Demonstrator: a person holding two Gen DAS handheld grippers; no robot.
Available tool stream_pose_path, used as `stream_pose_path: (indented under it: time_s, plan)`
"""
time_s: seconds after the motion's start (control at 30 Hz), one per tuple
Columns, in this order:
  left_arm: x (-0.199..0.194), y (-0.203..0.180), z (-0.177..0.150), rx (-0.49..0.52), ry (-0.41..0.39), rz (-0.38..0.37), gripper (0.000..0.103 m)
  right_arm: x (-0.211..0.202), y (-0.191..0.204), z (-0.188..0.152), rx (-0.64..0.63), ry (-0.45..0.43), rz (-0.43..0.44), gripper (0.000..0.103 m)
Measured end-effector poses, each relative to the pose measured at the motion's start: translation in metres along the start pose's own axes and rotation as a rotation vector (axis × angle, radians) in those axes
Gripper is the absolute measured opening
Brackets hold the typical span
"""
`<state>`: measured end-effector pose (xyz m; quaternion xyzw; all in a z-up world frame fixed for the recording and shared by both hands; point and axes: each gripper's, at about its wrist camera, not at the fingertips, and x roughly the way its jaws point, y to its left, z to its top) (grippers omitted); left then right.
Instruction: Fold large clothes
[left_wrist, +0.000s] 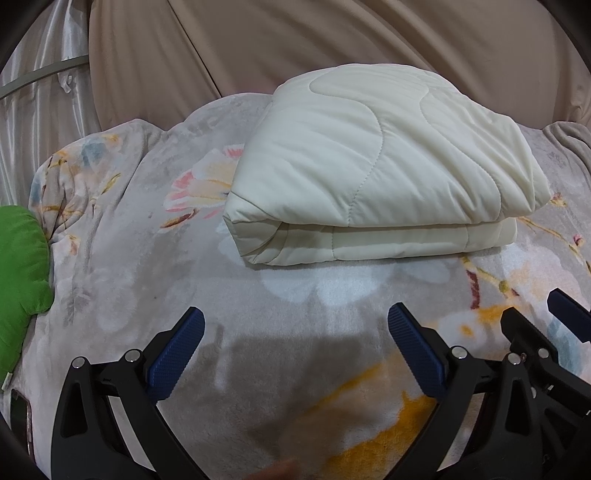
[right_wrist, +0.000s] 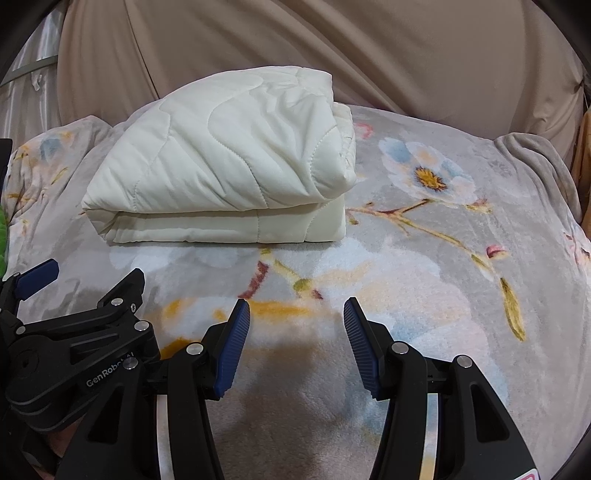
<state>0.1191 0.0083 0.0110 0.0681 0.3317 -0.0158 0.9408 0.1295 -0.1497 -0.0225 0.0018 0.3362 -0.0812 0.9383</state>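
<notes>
A cream quilted cover (left_wrist: 376, 173) lies folded into a thick block on the grey flowered blanket (left_wrist: 184, 295); in the right wrist view the same quilted cover (right_wrist: 221, 173) sits left of centre. My left gripper (left_wrist: 297, 317) hovers open over the blanket, a short way in front of the fold, with nothing between its blue pads. My right gripper (right_wrist: 297, 312) stands open beside it on the right, also empty, and apart from the cover. The left gripper (right_wrist: 79, 271) shows at the left edge of the right wrist view, the right gripper (left_wrist: 546, 306) at the right edge of the left wrist view.
A green cushion (left_wrist: 18, 273) lies at the blanket's left edge, with a phone (left_wrist: 20, 417) below it. Beige fabric (left_wrist: 295, 48) hangs behind the bed, and pale shiny curtain (left_wrist: 44, 92) hangs at the far left. Bare blanket (right_wrist: 443, 258) spreads to the right of the cover.
</notes>
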Motion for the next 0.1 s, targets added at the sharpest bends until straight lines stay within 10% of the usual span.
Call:
stream_pose_path:
  time_s: [0.1]
  plan:
    - [0.0003, 0.0009, 0.0002, 0.002, 0.002, -0.002, 0.097, -0.0002, -0.0003, 0.0001, 0.001, -0.001, -0.003, 0.052]
